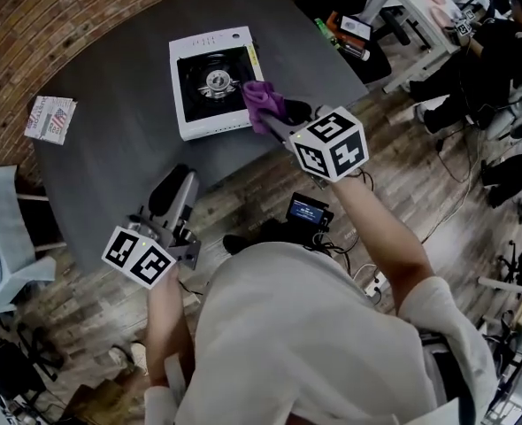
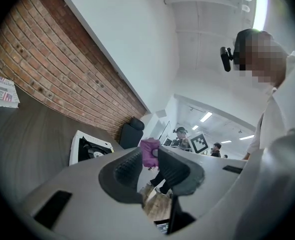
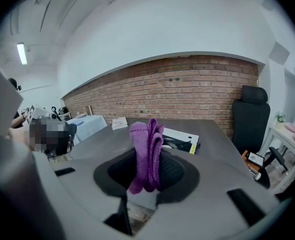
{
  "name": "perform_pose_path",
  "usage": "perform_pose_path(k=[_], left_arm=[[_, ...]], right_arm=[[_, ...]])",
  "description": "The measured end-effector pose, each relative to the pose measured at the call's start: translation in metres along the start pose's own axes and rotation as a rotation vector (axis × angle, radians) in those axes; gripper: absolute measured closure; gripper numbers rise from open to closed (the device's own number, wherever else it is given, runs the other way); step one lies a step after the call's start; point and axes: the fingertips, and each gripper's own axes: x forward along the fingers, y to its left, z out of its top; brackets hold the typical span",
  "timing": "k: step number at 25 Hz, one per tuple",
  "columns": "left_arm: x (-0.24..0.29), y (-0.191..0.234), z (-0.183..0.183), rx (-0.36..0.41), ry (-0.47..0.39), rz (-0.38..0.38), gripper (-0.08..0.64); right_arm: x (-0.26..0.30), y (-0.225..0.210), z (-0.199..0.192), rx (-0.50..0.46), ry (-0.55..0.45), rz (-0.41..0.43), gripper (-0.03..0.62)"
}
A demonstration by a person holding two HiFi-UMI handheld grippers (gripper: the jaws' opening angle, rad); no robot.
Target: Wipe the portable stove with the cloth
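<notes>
Grey surface (image 1: 119,149), stove (image 1: 212,82) on it; right gripper (image 3: 146,176) clamps purple cloth (image 3: 146,144); only left gripper view shows left gripper (image 2: 148,171) parted, empty.

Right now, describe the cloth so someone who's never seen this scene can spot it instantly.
Find the dark grey table, then the white portable stove on it. At the stove's near right corner, the right gripper pinches a bunched cloth. It is the only purple, soft thing there; the stove is white and black, the gripper grey.
</notes>
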Motion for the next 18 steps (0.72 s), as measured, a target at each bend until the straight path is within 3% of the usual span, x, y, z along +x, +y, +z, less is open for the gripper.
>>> perform_pose_path(k=[18], left_arm=[[0.011,-0.073,-0.035,-0.003,-0.018,0.086,0.463]], right_arm=[[-0.095,0.005,-0.023,0.032,-0.094,0.148,0.488]])
